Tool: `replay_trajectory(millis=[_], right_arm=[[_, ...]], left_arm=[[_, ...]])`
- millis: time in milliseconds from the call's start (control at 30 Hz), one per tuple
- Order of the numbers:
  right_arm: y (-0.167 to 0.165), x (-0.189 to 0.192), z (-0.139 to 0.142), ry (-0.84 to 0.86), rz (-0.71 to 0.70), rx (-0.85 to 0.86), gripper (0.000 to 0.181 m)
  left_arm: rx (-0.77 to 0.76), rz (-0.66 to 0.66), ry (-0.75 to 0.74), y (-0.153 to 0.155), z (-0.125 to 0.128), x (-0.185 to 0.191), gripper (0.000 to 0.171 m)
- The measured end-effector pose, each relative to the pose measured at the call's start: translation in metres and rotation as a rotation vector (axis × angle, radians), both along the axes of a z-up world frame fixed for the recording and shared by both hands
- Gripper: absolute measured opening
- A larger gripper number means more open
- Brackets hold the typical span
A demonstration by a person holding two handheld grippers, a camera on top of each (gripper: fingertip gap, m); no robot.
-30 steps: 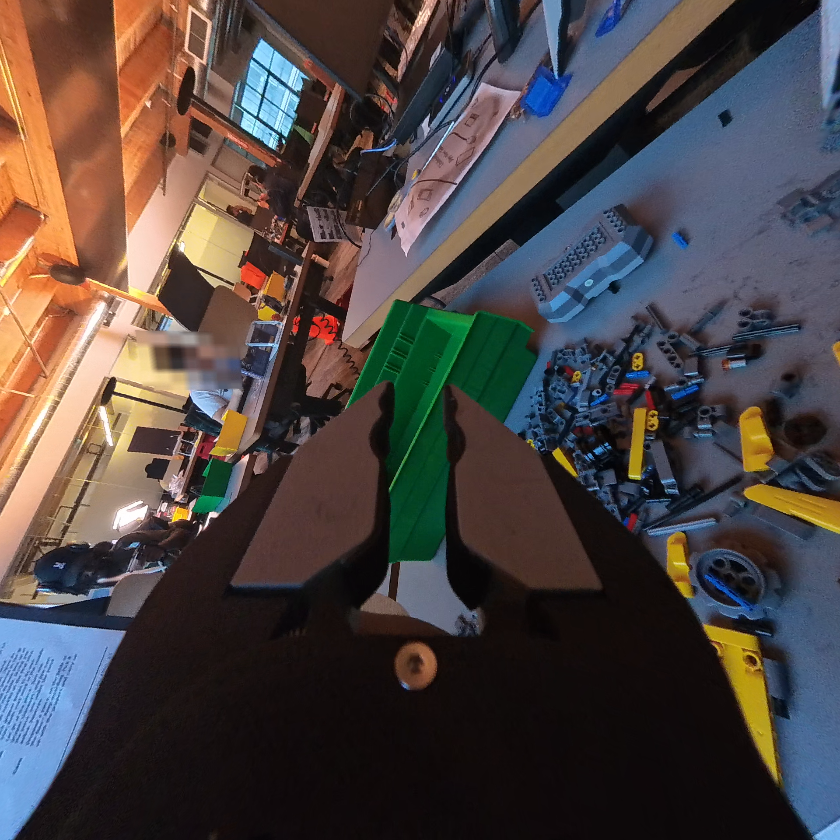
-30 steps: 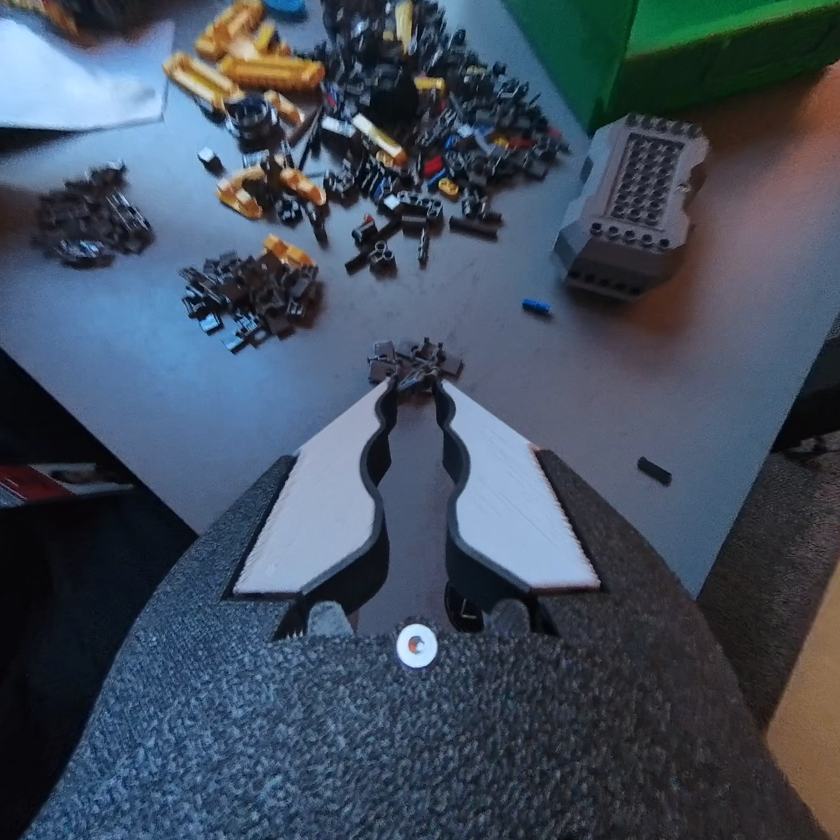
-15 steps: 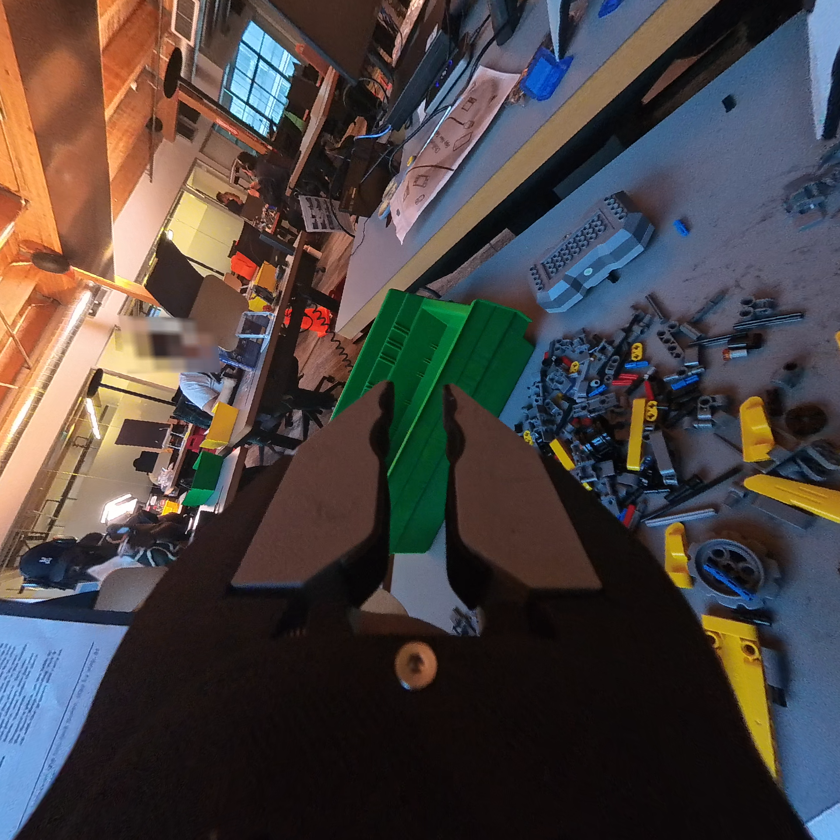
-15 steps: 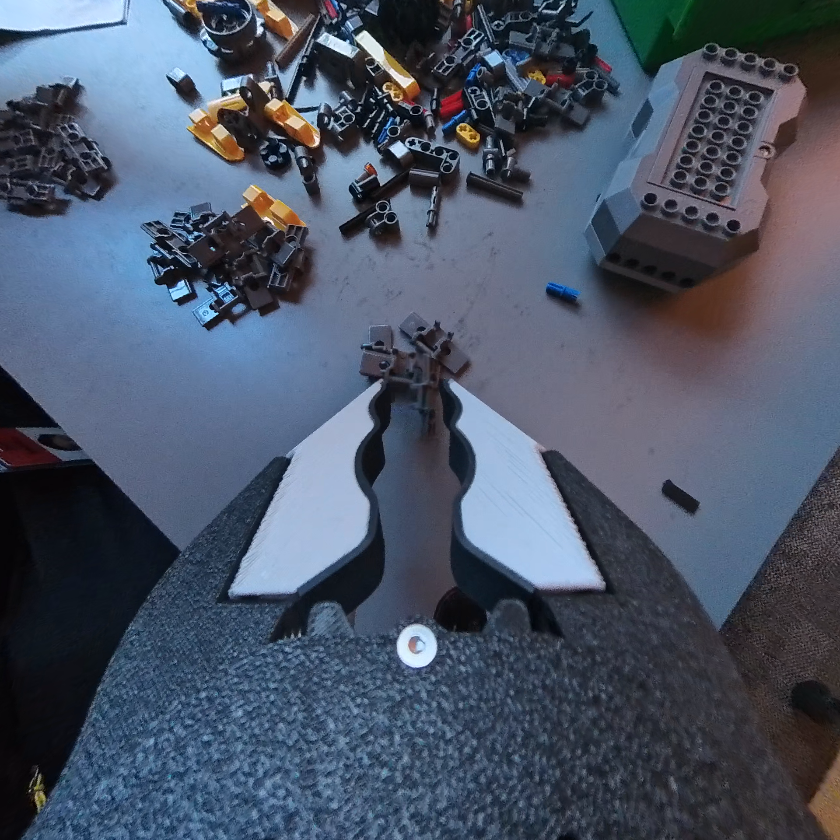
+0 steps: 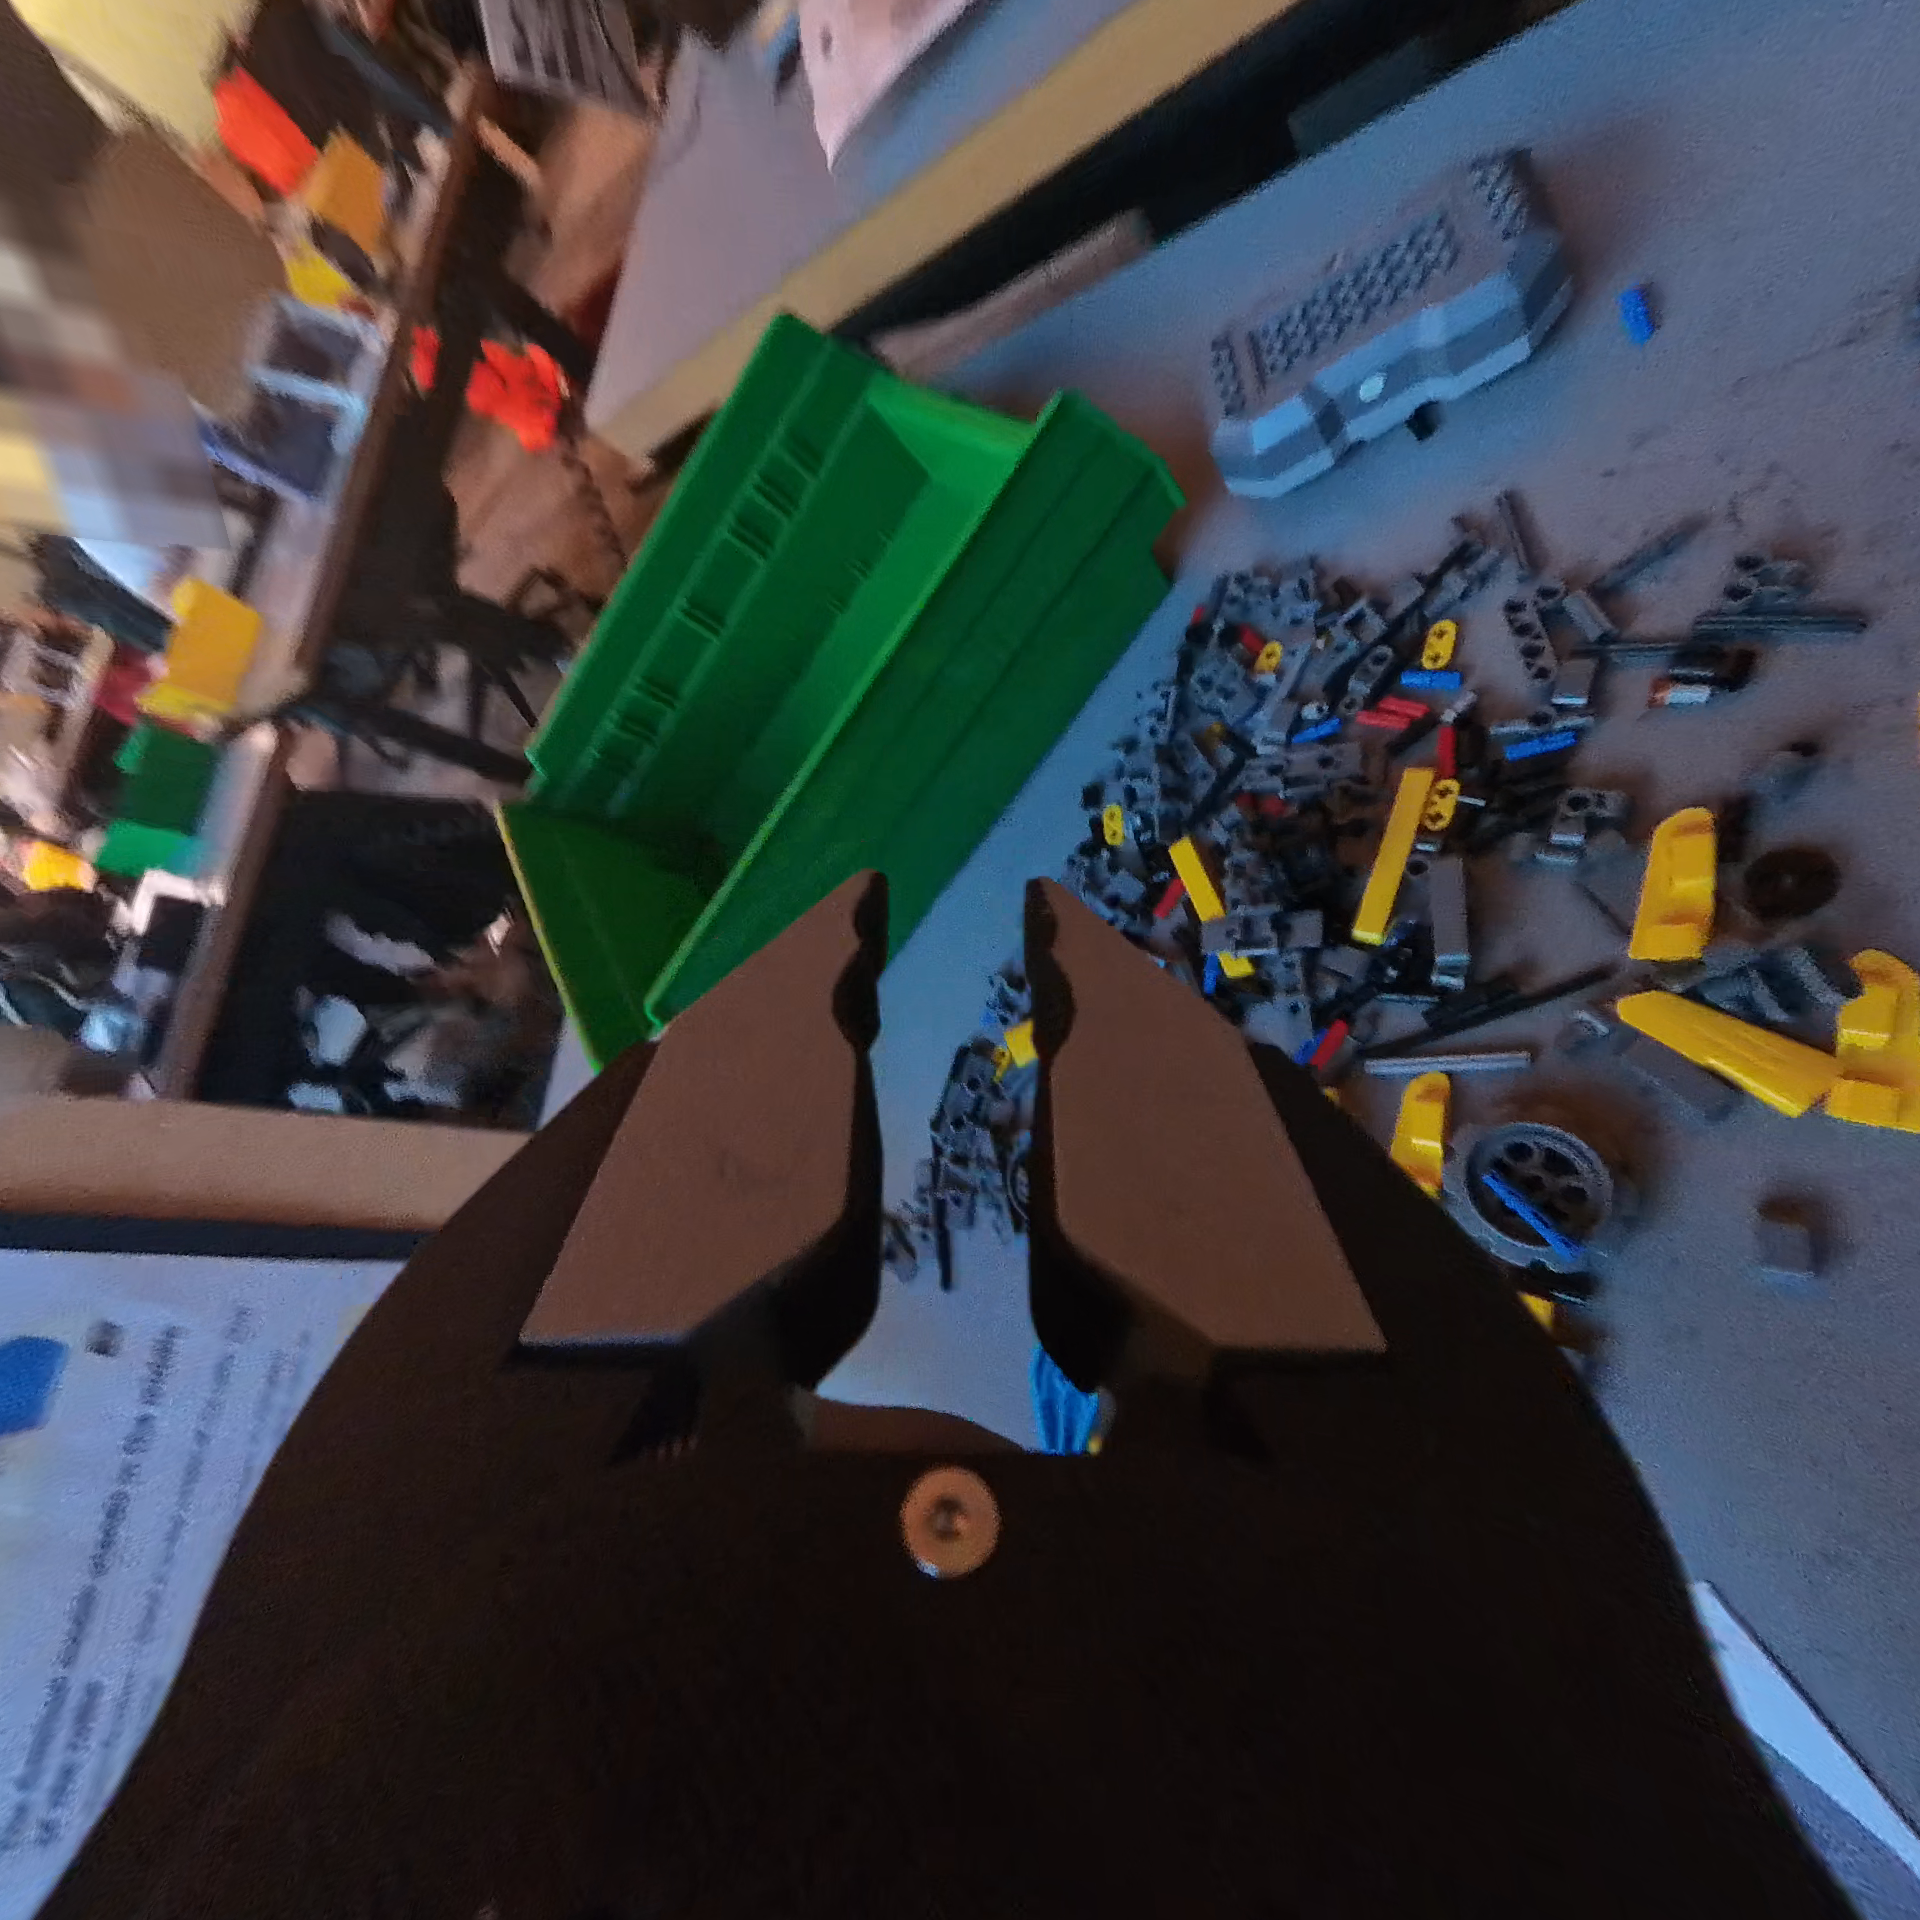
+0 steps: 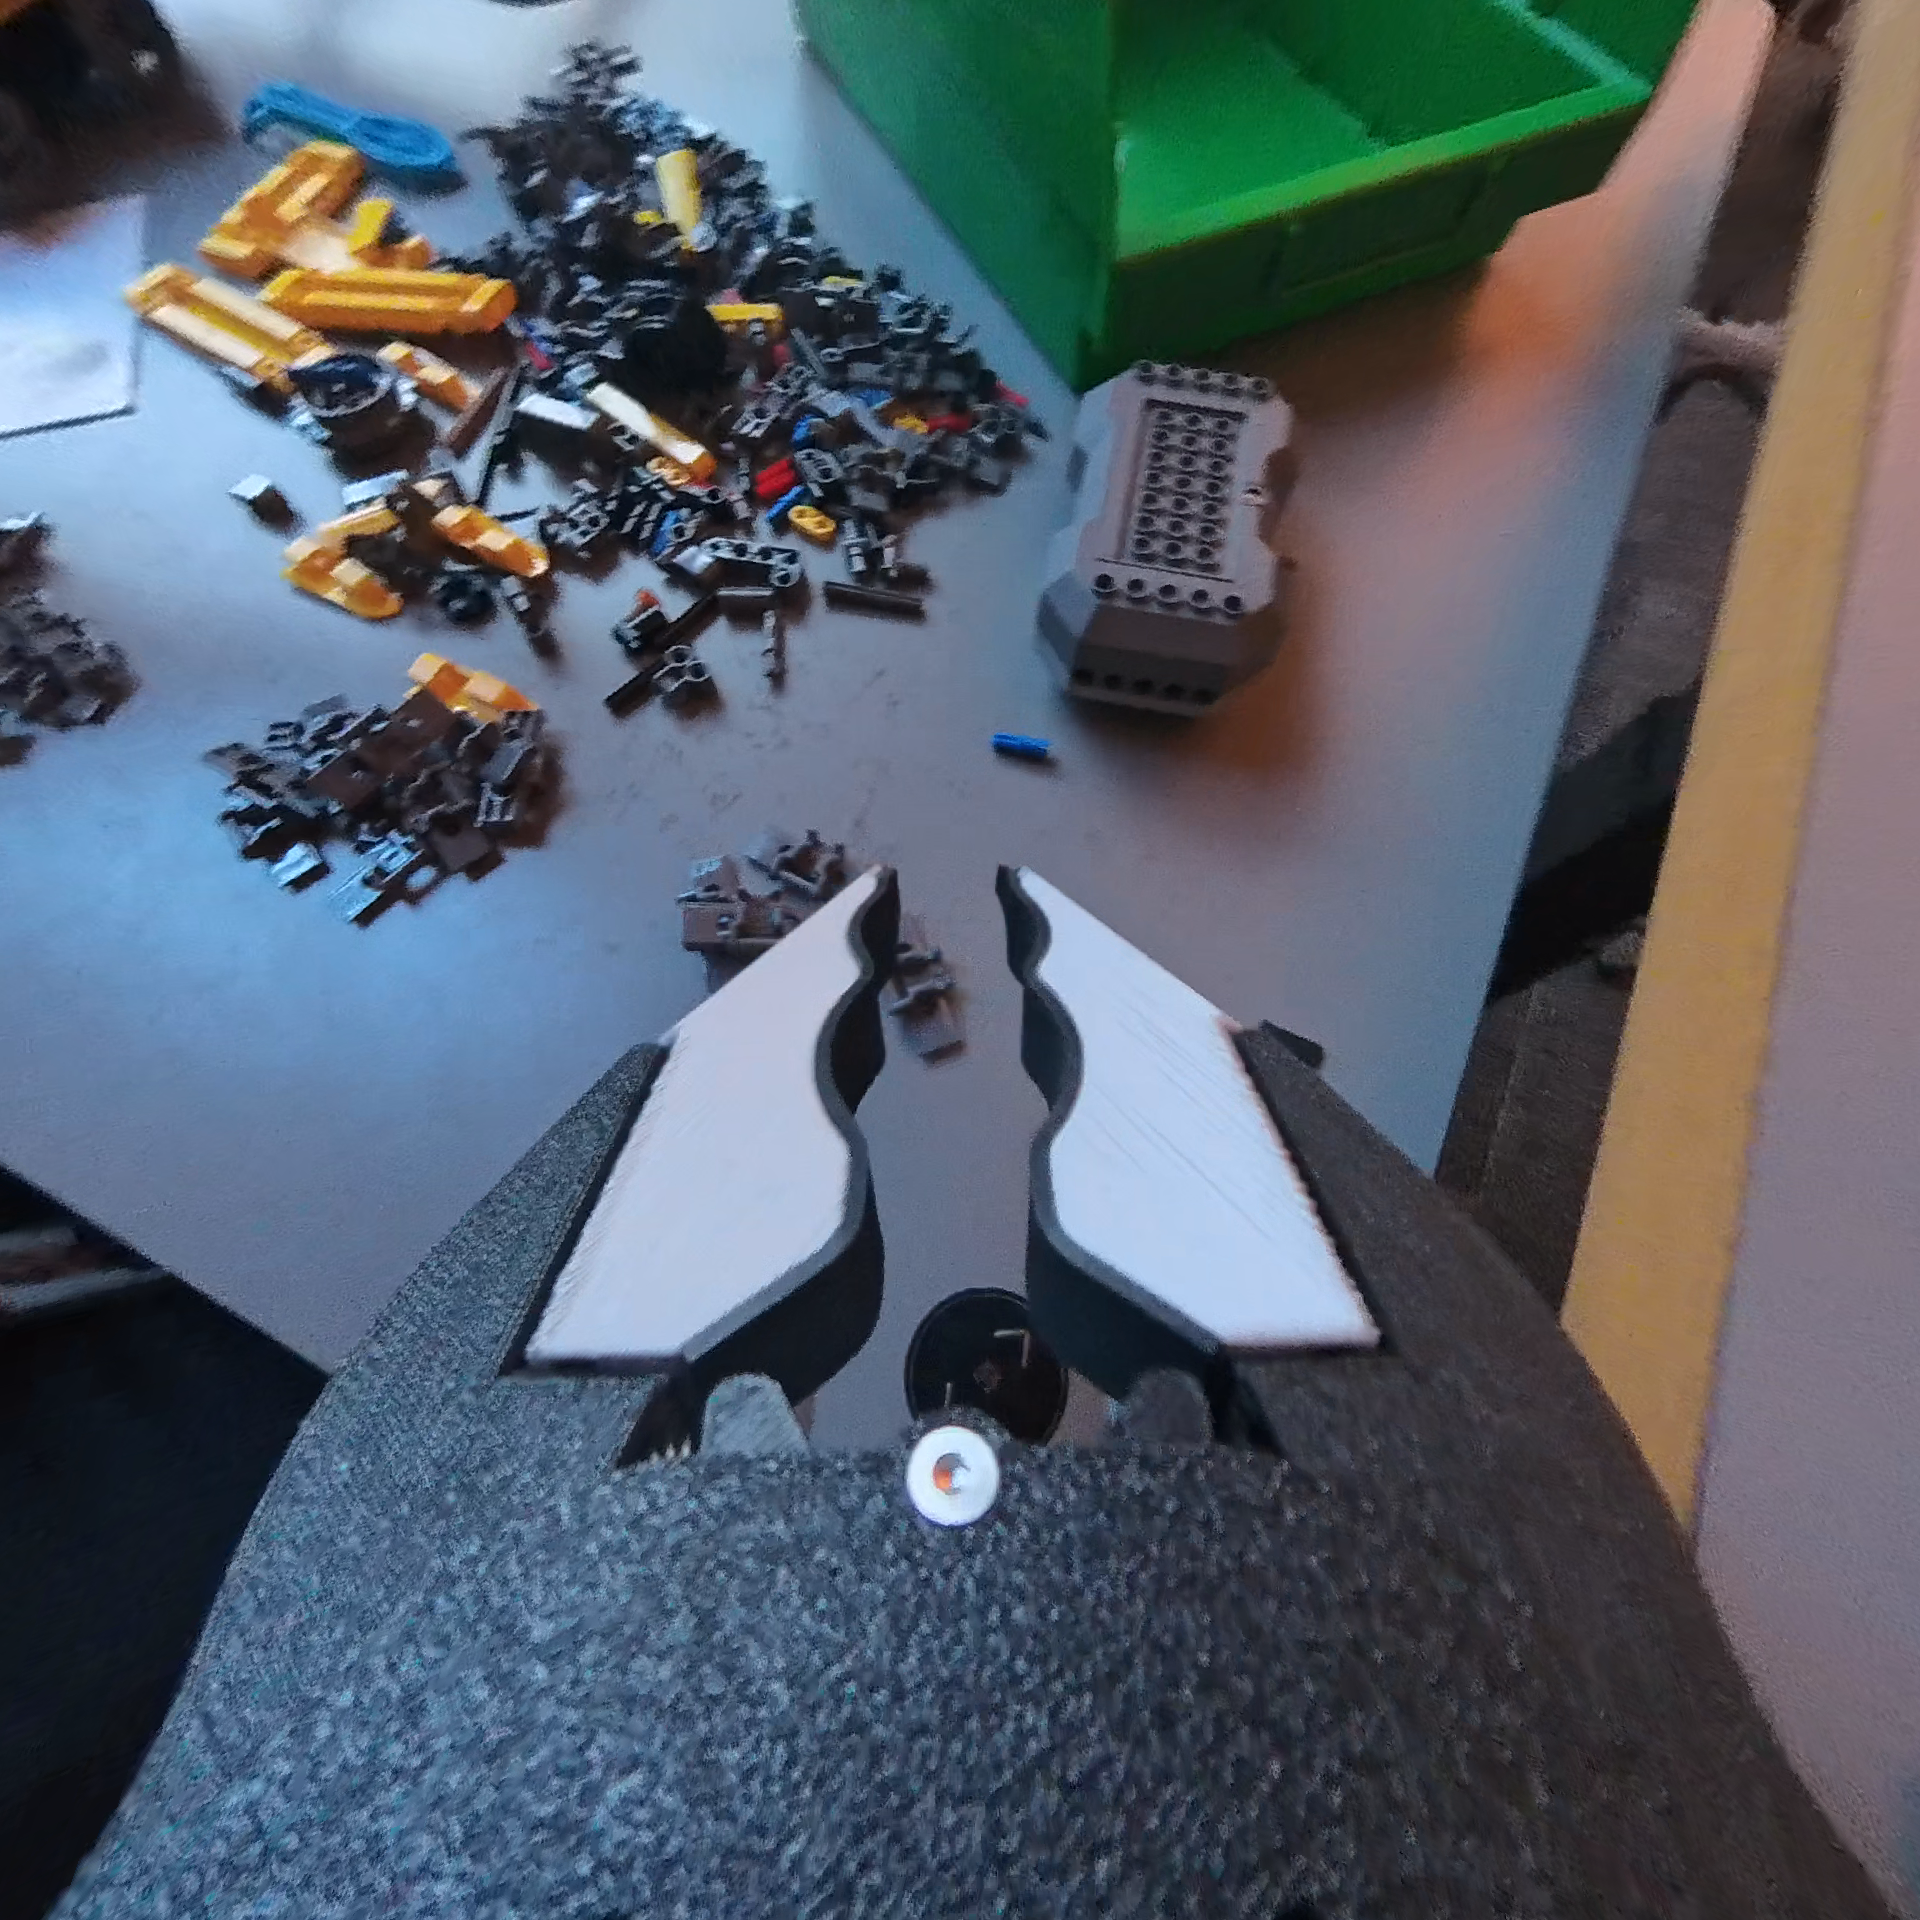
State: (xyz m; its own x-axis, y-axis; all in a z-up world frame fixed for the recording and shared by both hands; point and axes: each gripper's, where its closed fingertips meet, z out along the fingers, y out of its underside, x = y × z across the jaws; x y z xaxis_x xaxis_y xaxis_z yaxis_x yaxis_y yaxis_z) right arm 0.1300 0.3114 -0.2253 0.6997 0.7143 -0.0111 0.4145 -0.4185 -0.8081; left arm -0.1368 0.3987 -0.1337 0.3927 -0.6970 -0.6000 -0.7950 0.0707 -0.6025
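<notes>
Paper (image 5: 135,1475) with printed text lies at the far left of the left wrist view, on the grey table (image 5: 1714,1507). Just right of it, the left gripper (image 5: 954,904) hangs above the table with its jaws spread and nothing between them. Its tips sit near the front corner of a green plastic bin (image 5: 831,665), and beyond them to the right spreads a large heap of small building-toy parts (image 5: 1351,810) in grey, black, yellow, red and blue. A grey studded block (image 5: 1392,343) lies past the heap, with a grey wheel hub (image 5: 1538,1184) at the right.

In the right wrist view, a pile of dark clips (image 6: 384,779) lies at the left. The right gripper (image 6: 943,883) hovers low over the table (image 6: 1195,831), jaws parted and empty, with a small cluster of dark pieces (image 6: 769,894) touching or just beside its left finger; some show in the gap. Farther right lie a blue pin (image 6: 1021,744), the studded block (image 6: 1174,540) and the bin (image 6: 1299,208).
</notes>
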Motion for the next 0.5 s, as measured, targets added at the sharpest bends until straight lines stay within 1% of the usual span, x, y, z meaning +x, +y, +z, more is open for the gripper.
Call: replay_trajectory(millis=[67, 133, 167, 233, 267, 333, 400, 500], right_arm=[[-0.001, 0.006, -0.010, -0.015, -0.029, -0.046, 0.017], [-0.003, 0.016, -0.025, -0.074, -0.059, -0.077, 0.018], [-0.006, 0.018, -0.030, -0.090, -0.058, -0.089, 0.017], [-0.009, 0.019, -0.038, -0.084, -0.058, -0.110, 0.016], [-0.010, 0.019, -0.041, -0.076, -0.060, -0.119, 0.016], [-0.009, 0.019, -0.047, -0.078, -0.074, -0.126, 0.015], [-0.010, 0.013, -0.050, -0.061, -0.053, -0.140, 0.015], [-0.018, -0.007, -0.051, -0.007, 0.016, -0.177, 0.012]], left_arm=[[-0.062, 0.078, 0.018, 0.009, -0.014, -0.010, 0.024], [-0.127, 0.114, 0.049, 0.012, -0.029, -0.017, 0.029], [-0.143, 0.108, 0.073, 0.011, -0.035, -0.018, 0.030], [-0.135, 0.049, 0.123, 0.005, -0.043, -0.015, 0.029], [-0.133, 0.014, 0.135, 0.001, -0.046, -0.011, 0.025], [-0.154, -0.026, 0.122, -0.005, -0.048, -0.003, 0.023], [-0.192, -0.019, 0.097, -0.007, -0.050, 0.001, 0.024], [-0.220, -0.004, 0.068, -0.003, -0.055, 0.004, 0.025]])
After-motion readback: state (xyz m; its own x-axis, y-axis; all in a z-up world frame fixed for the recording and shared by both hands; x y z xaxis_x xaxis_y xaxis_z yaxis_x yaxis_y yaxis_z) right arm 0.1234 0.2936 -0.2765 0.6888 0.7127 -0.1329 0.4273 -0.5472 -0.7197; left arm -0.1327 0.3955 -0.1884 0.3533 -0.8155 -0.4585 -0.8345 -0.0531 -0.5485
